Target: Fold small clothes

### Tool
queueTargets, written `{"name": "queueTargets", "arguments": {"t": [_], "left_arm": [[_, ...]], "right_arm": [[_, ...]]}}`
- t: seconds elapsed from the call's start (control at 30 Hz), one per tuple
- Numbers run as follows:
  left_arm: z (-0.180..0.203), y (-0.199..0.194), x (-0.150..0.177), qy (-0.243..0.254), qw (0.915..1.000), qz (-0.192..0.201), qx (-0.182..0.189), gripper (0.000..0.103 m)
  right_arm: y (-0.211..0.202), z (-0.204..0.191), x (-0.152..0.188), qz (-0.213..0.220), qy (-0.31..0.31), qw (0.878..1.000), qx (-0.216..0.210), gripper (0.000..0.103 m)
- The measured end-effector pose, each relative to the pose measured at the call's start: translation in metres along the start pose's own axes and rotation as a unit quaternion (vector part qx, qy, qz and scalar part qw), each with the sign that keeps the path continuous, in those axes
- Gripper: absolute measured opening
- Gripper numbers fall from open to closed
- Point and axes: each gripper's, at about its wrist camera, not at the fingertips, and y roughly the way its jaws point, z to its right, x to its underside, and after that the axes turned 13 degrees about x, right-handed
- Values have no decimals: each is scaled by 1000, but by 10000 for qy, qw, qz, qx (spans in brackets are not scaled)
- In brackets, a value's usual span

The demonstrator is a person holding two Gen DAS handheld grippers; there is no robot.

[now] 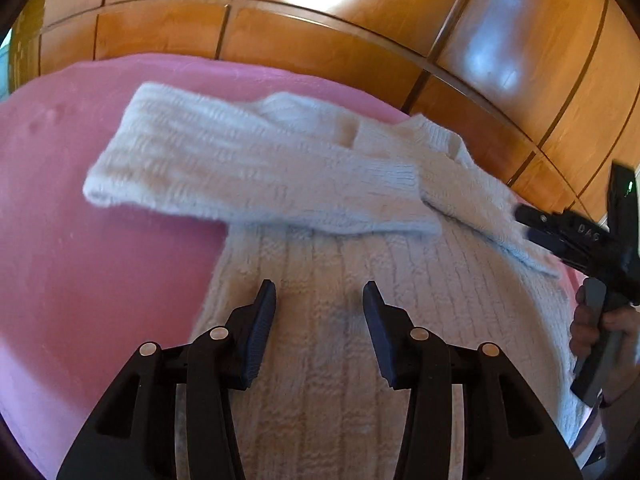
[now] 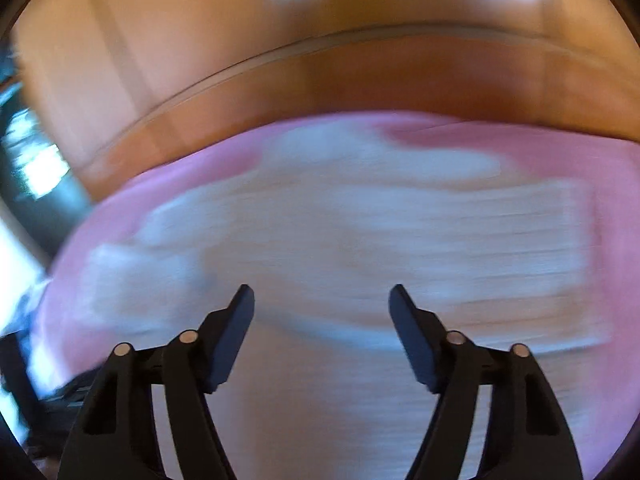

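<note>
White knit sweater (image 1: pixel 320 248) flat on pink bed cover (image 1: pixel 72 260), ribbed body toward the camera, one sleeve (image 1: pixel 248 176) already laid across the chest, cuff ending near the middle. Second sleeve (image 1: pixel 488 208) running out to the right.

Left gripper (image 1: pixel 319 300) poised over lower body of the sweater, fingers spread wide, nothing between them. Right gripper (image 1: pixel 532 220) seen in the left view at the far sleeve, tips at or on the knit; contact there too blurred to call. Own view of right gripper (image 2: pixel 322 304) shows fingers wide apart and empty, sweater (image 2: pixel 360 240) smeared by motion beneath.

Step in hand, by judgement: bringing the second sleeve over the first. To do it well: pinch near the cuff, taking top layer only; lift just clear so the fuzzy knit does not drag the folded sleeve out of place; lay it straight across, parallel to the first. Left side best kept low on the body to pin the cloth. Soft, stretchy wool likely to sag and snag on fingertips.

Surface: pink cover, smooth, a few dimples at left. Behind: glossy wooden panels (image 1: pixel 320 40) with dark seams, bright reflections of light. Something dark at left edge of right view, unidentifiable.
</note>
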Motion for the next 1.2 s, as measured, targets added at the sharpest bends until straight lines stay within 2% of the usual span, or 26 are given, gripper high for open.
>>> {"name": "queueTargets", "arguments": {"t": [0.03, 0.1, 0.2, 0.27, 0.3, 0.33, 0.37, 0.43, 0.47, 0.57, 0.7, 0.8, 0.9, 1.0, 1.13, 1.2], "left_arm": [[-1, 0, 0, -42, 10000, 26, 30, 44], [-4, 1, 0, -55, 9999, 45, 72, 44], [-8, 2, 3, -81, 9998, 100, 146, 44], [-9, 2, 4, -91, 9997, 120, 187, 44], [-10, 2, 4, -95, 9997, 132, 203, 44], [-10, 2, 4, -97, 9996, 144, 219, 44], [-10, 1, 4, -94, 9996, 152, 233, 45], [-11, 2, 4, -97, 9995, 163, 252, 44], [-11, 2, 4, -97, 9995, 163, 253, 45], [-10, 3, 4, -68, 9996, 162, 216, 45], [-9, 3, 5, -24, 9998, 153, 160, 45], [-6, 4, 5, 22, 9999, 134, 100, 45], [-3, 6, 6, 90, 9999, 95, 50, 47], [-1, 8, 4, 156, 9999, 46, -41, 48], [3, 8, -2, 145, 9997, -132, -158, 48], [7, 7, -8, 166, 9993, -246, -243, 48]], "right_arm": [[6, -17, 1, -118, -122, 9996, -209, 59], [26, -55, 4, -480, -317, 9966, -591, 55], [60, -90, 7, -836, -346, 9947, -481, 50], [67, -103, 4, -766, -453, 9958, -223, 38], [65, -109, 1, -752, -580, 9954, -129, 18], [59, -113, -3, -690, -673, 9953, -78, 6], [47, -114, -9, -527, -744, 9958, -57, 6], [9, -112, -24, 71, -881, 9960, -85, 5], [-16, -105, -34, 413, -874, 9953, -55, 5], [-61, -76, -58, 985, -622, 9932, 16, 5], [-82, -20, -74, 1242, -167, 9913, 397, 5], [-68, 27, -74, 1042, 298, 9914, 729, 6], [-44, 75, -57, 663, 709, 9899, 1034, 6], [-21, 107, -39, 284, 1031, 9861, 1269, 6], [4, 136, -11, -162, 1427, 9814, 1272, 6], [6, 141, -10, -142, 1424, 9813, 1284, 6]]}}
